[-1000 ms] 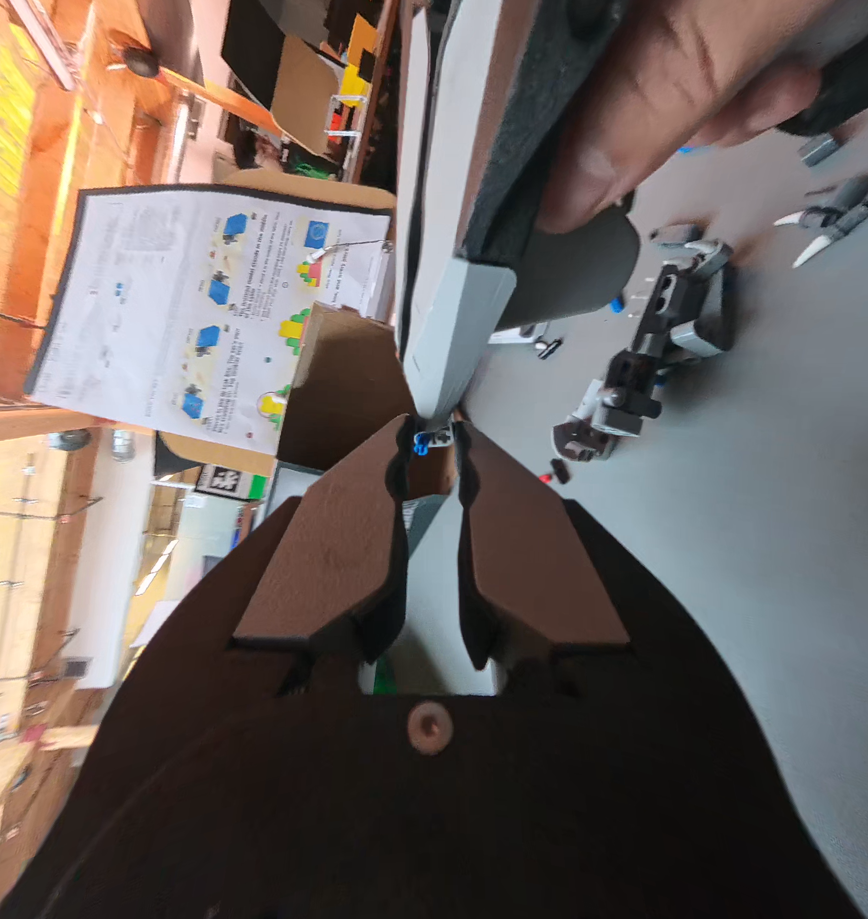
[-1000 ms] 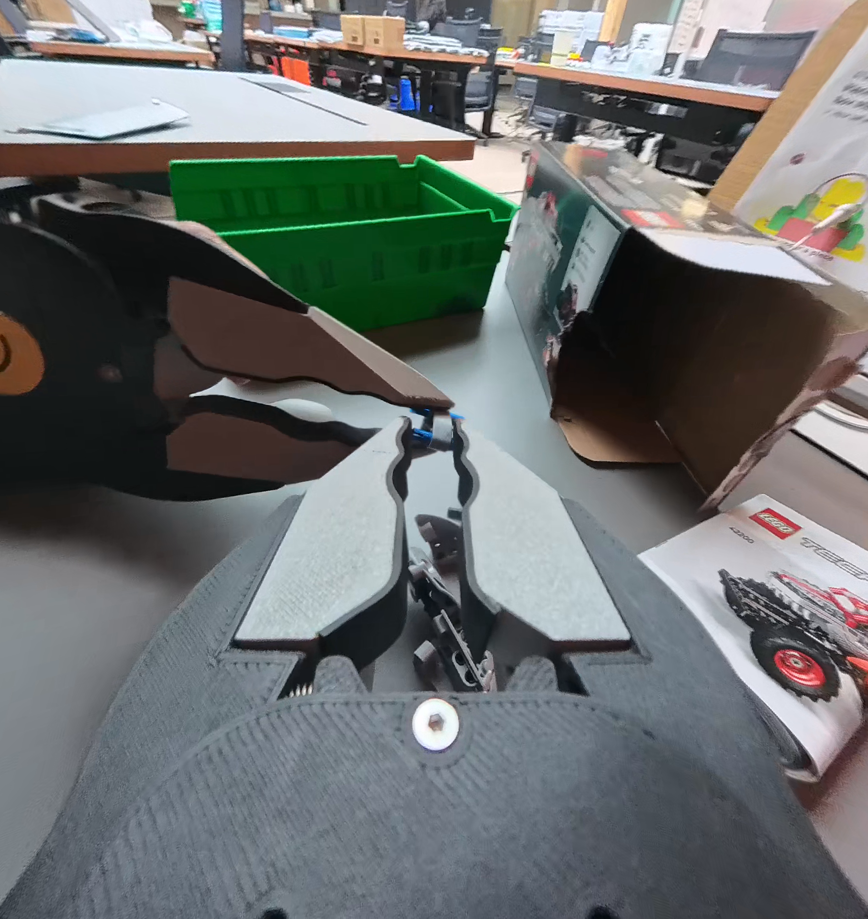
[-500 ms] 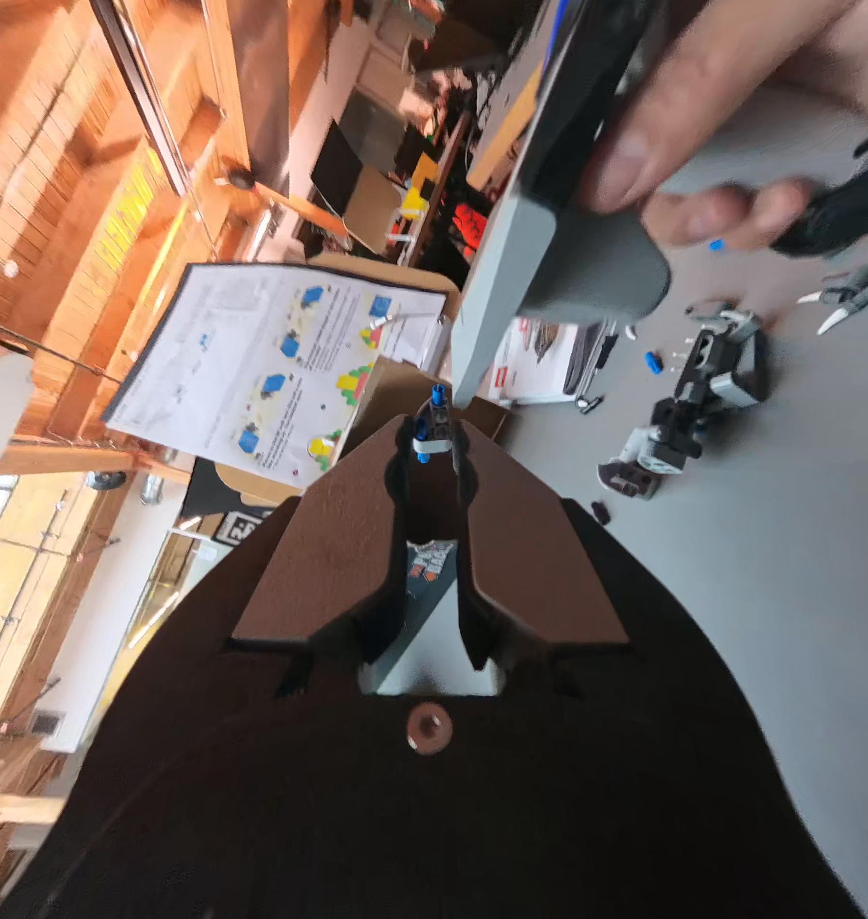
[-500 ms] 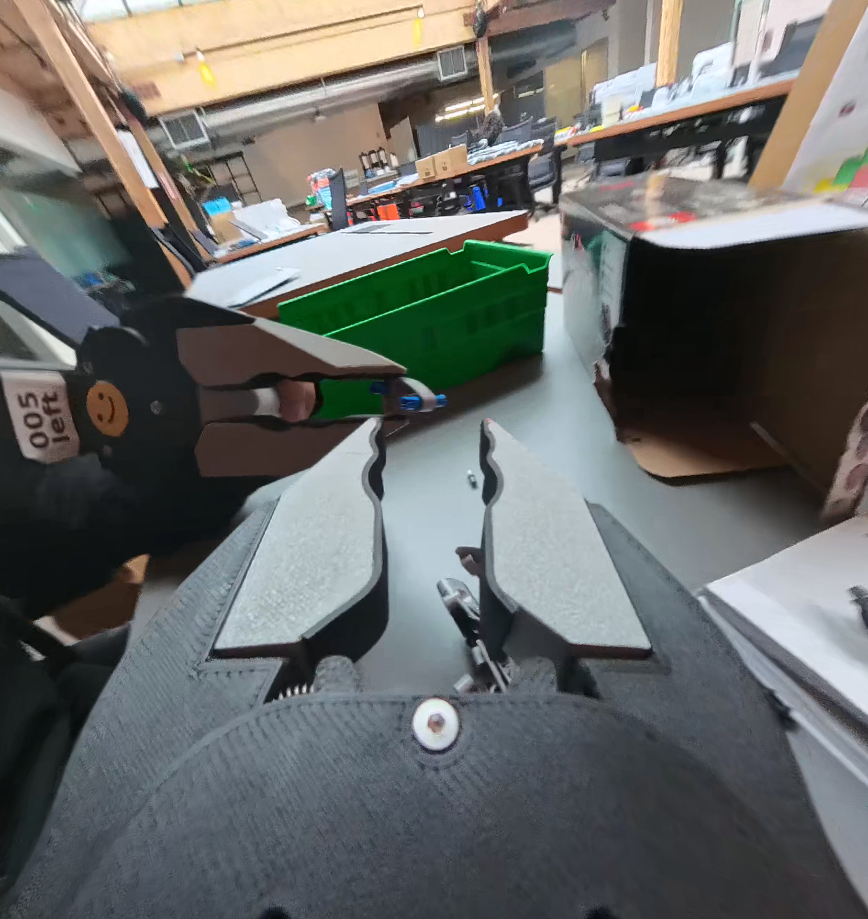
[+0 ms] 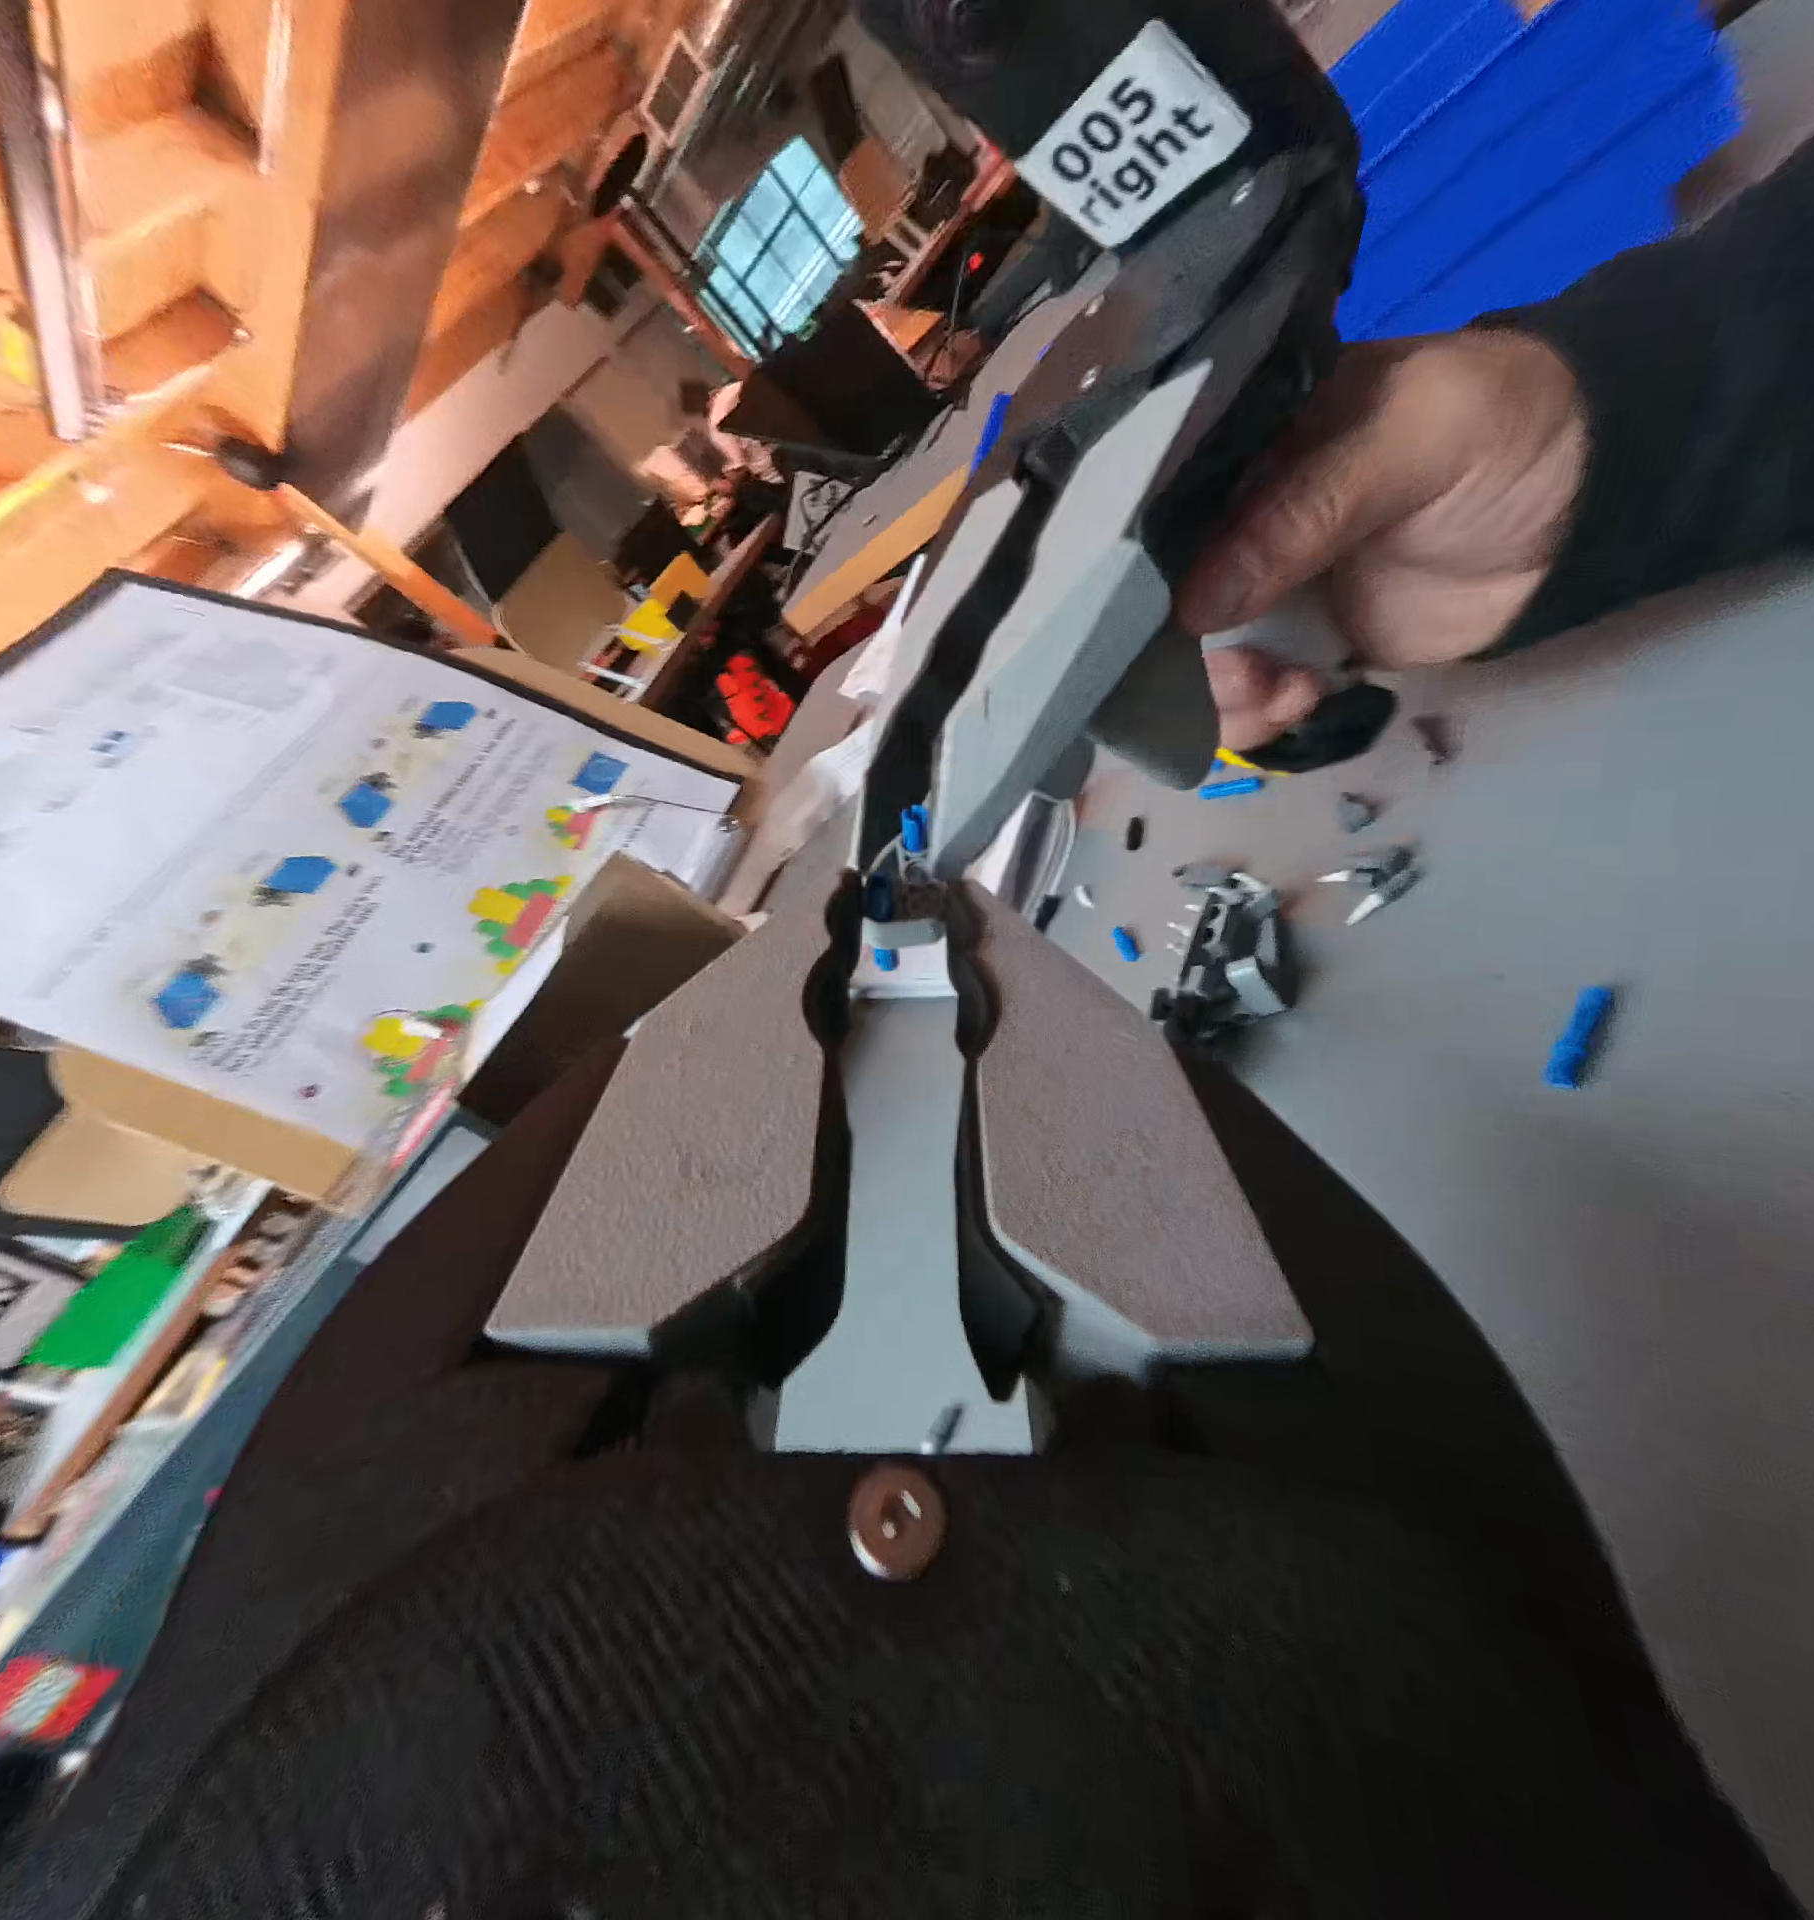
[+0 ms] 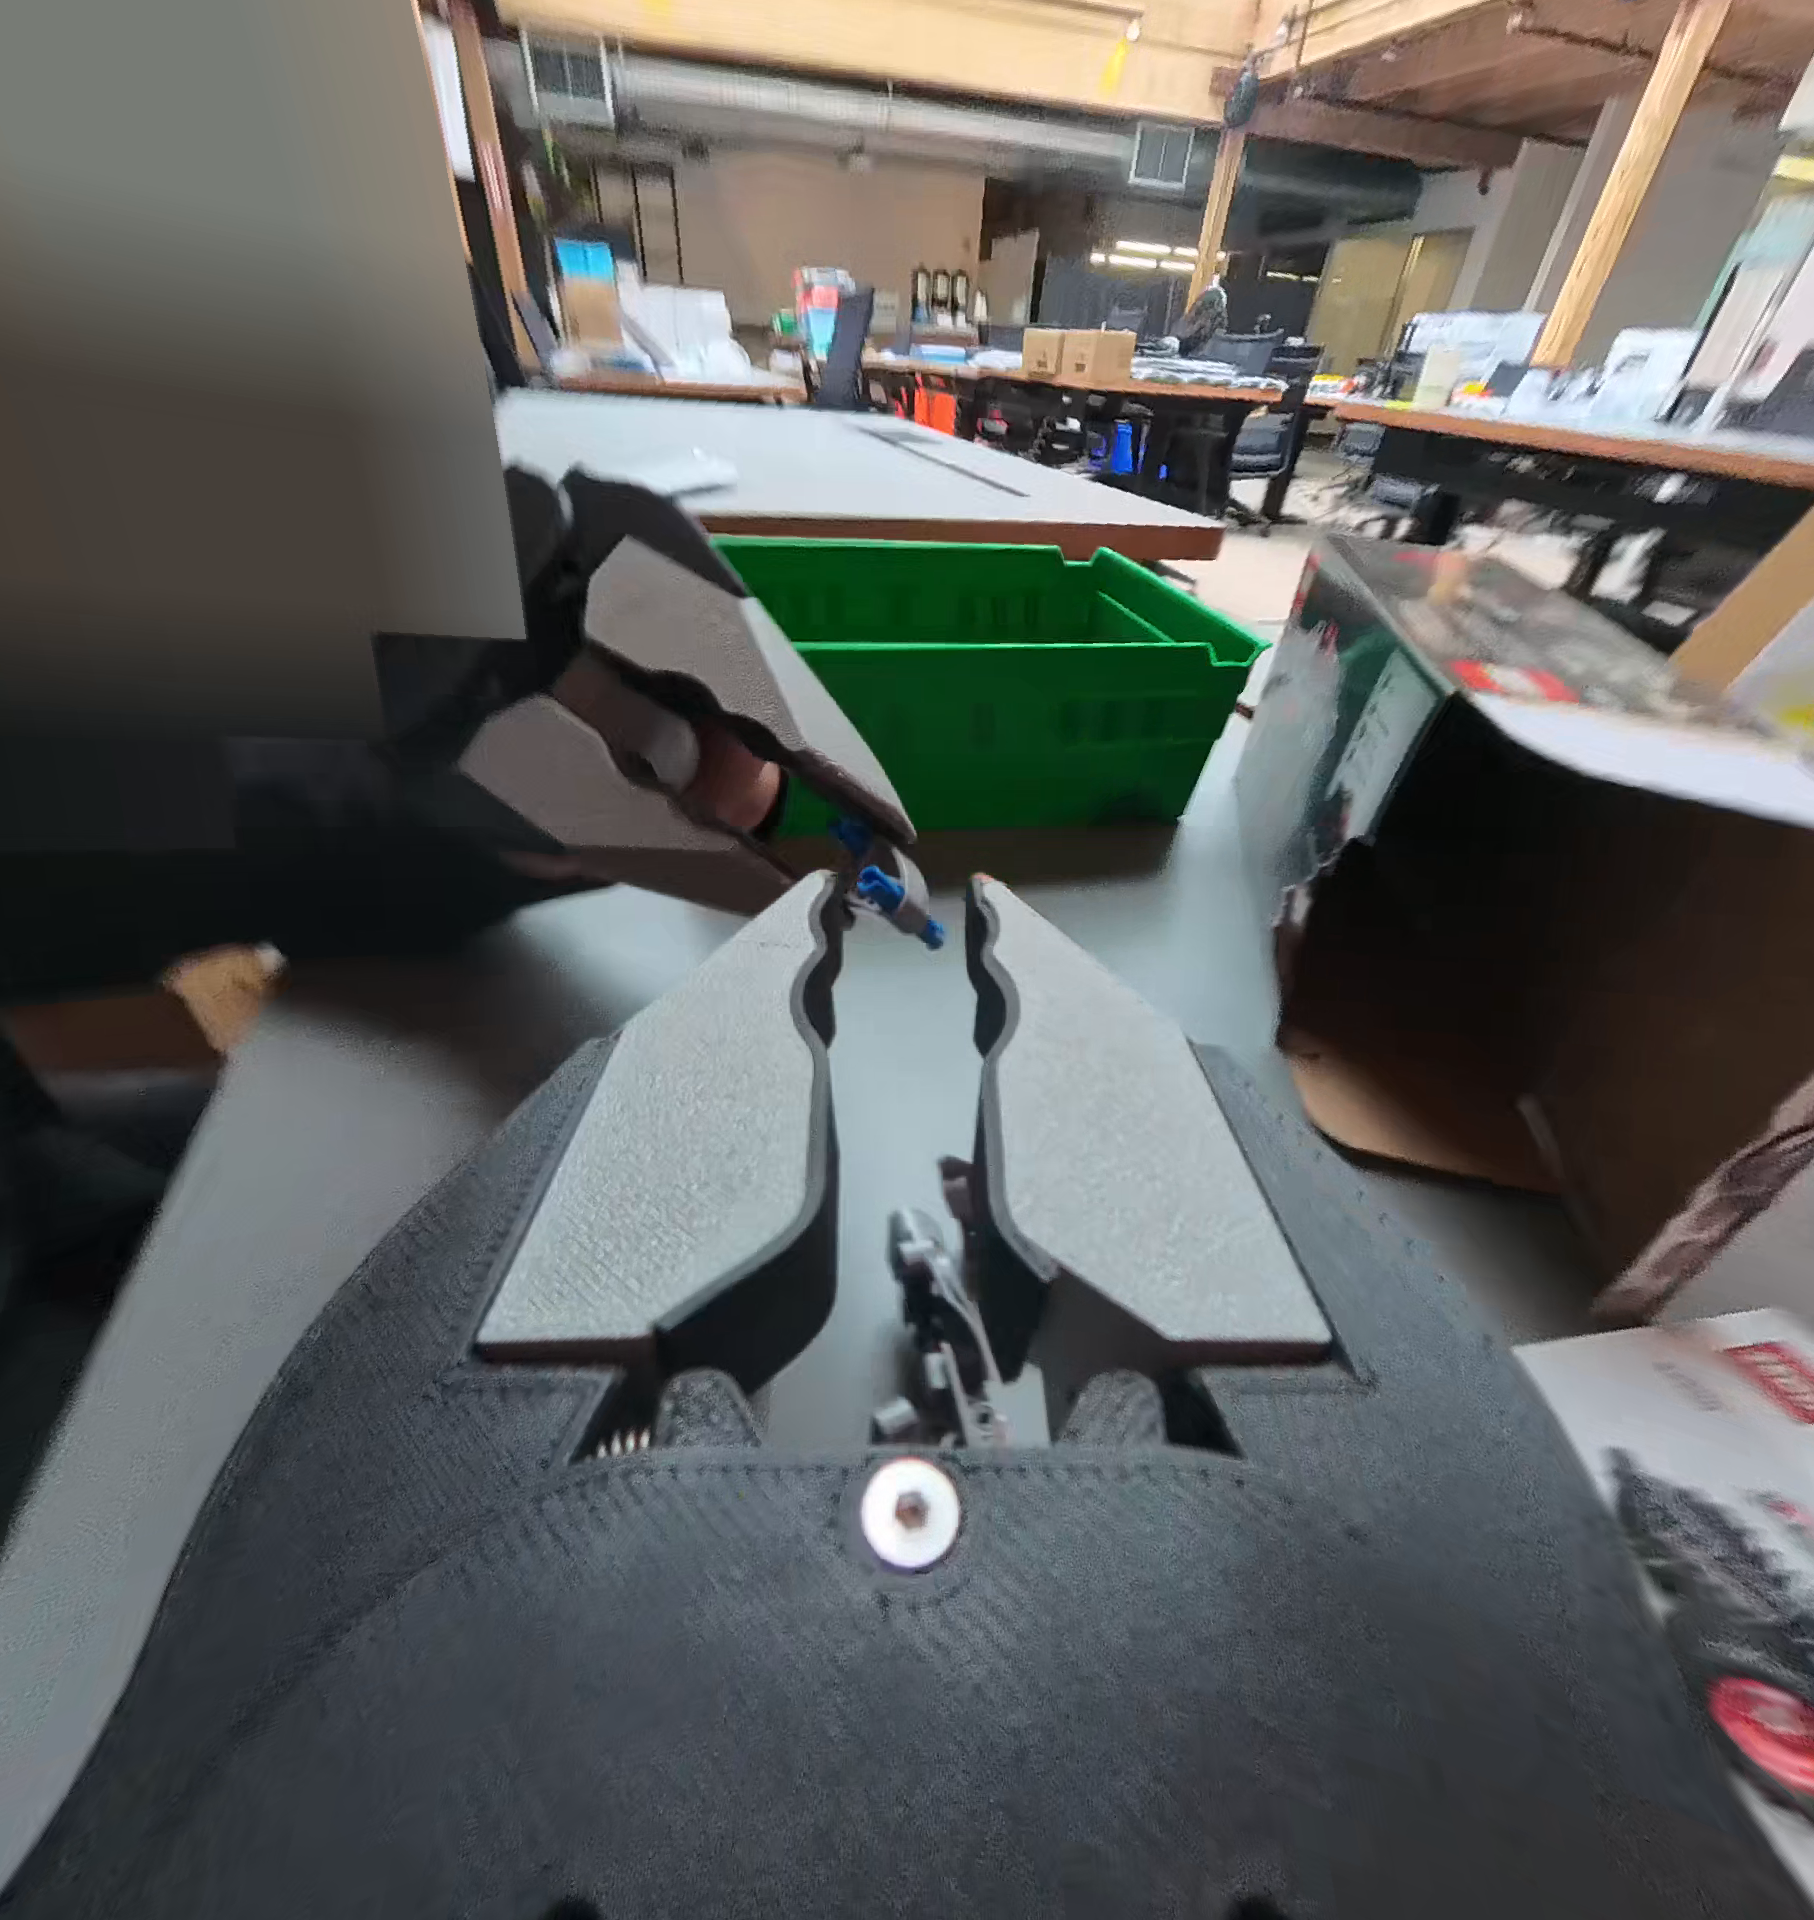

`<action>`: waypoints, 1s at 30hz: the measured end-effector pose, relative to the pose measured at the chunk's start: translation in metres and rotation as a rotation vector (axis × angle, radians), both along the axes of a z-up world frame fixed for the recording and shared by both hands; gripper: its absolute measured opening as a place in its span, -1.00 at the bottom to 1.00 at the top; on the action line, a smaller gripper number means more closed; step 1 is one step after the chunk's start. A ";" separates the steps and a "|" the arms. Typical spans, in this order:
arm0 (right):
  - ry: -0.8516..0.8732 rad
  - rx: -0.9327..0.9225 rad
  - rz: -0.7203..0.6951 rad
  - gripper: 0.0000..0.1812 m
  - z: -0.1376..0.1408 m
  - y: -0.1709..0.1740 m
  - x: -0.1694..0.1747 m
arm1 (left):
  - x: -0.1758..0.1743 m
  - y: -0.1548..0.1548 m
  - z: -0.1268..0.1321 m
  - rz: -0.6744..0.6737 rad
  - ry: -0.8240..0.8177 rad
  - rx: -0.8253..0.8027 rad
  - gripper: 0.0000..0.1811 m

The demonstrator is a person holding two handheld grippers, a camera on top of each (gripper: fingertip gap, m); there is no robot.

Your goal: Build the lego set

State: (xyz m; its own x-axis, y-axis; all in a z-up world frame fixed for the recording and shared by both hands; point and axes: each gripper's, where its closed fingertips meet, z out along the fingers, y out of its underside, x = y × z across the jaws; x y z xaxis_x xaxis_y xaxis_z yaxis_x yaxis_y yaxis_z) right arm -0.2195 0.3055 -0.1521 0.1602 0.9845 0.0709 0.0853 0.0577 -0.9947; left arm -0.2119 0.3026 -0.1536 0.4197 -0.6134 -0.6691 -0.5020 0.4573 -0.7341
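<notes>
Grey plastic connector with blue pegs point(image 5: 895, 914), one small piece, pinched at the very tips of the brown left gripper point(image 5: 898, 925), whose jaws are clenched on it; the piece is held in the air above the grey table point(image 5: 1505, 1195). In the right wrist view the same piece point(image 6: 887, 902) sits just in front of the grey right gripper point(image 6: 898, 914), whose jaws stand parted with nothing between them, its left fingertip nearly touching the piece. Risk, judged: the hold covers only a sliver of the piece, so a nudge from the right gripper could twist it or pop it loose onto the table among the loose parts. Risk, judged: if the right jaws close off-centre on a blue peg, the peg may pull out or skew. Both views are blurred, so exact contact cannot be told. Outward from here: a half-built grey and black assembly point(image 5: 1225, 966) on the table, well apart; a loose blue peg point(image 5: 1578, 1037) beyond it; an open cardboard box point(image 6: 1568, 935); a green bin point(image 6: 986, 686); an instruction booklet point(image 6: 1734, 1538); a printed sheet point(image 5: 259, 831) propped behind.
</notes>
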 end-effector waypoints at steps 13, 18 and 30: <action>-0.101 0.272 0.140 -0.79 -0.003 -0.029 0.011 | 0.009 -0.022 -0.018 -0.289 -0.101 -0.462 -0.85; -0.413 0.638 -0.016 -0.80 -0.027 -0.027 0.007 | 0.000 -0.011 -0.025 -0.322 -0.271 -0.852 -0.85; -0.510 0.765 -0.103 -0.74 -0.039 -0.020 -0.003 | -0.001 -0.016 -0.046 -0.301 -0.253 -1.104 -0.85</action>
